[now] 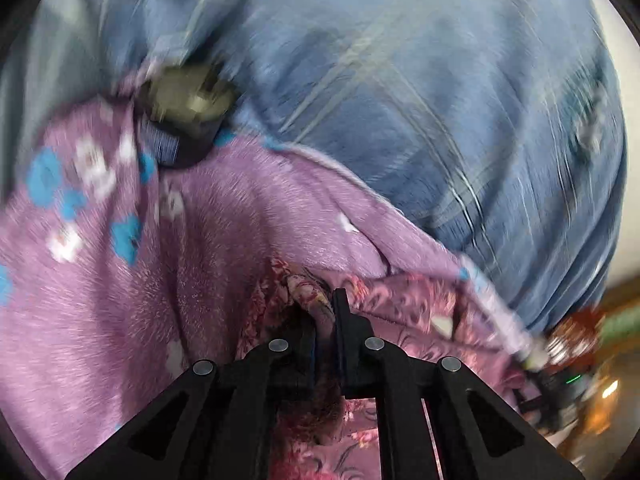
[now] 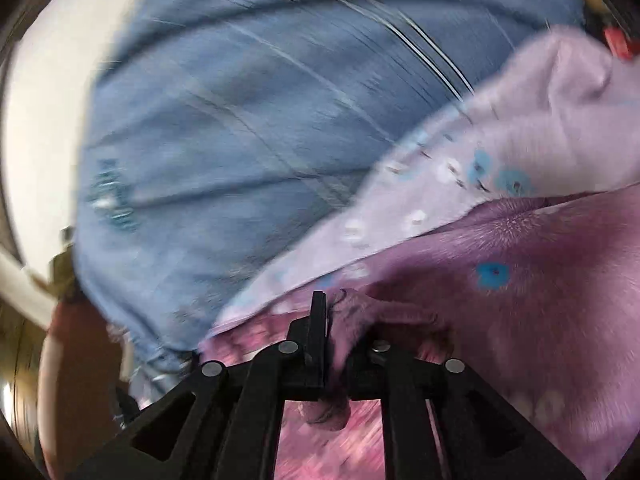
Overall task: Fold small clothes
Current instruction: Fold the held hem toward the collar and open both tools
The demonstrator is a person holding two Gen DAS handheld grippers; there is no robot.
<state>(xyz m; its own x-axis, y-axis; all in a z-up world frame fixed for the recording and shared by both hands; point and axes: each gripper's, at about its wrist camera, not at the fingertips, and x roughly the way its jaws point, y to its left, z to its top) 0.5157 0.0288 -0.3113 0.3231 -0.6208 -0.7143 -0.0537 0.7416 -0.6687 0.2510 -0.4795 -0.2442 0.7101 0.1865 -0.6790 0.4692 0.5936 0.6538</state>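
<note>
My left gripper was pinched shut on a bunched fold of the purple garment, the two black fingers nearly together with cloth squeezed up between them. Right at the fingers the cloth showed its pink-and-red flowered print; just beyond them it turned to a plain fuzzy purple side dotted with blue and white flowers. The garment hung lifted off any surface, spreading to the left of the gripper and rising away from it. Past the garment's upper edge sat the blue shirt of a person, with thin pale check lines, filling the far half of the view. At the garment's far left corner I saw a dark, ribbed object with an olive blur above it, too smeared by motion for me to name. At the garment's lower right end a piece of the other gripper showed, blurred, touching the cloth's edge.

My right gripper was likewise clamped on the garment: a wad of purple cloth was pressed against the left finger and draped over the right one, hiding it. From the gripper the garment spread to the right, dark purple nearest, then a paler lilac layer with small blue and white flowers rising behind it. Behind the garment's upper left edge stood the same blue shirt, heavily blurred. Beyond the shirt's left side there was only a pale wall.
</note>
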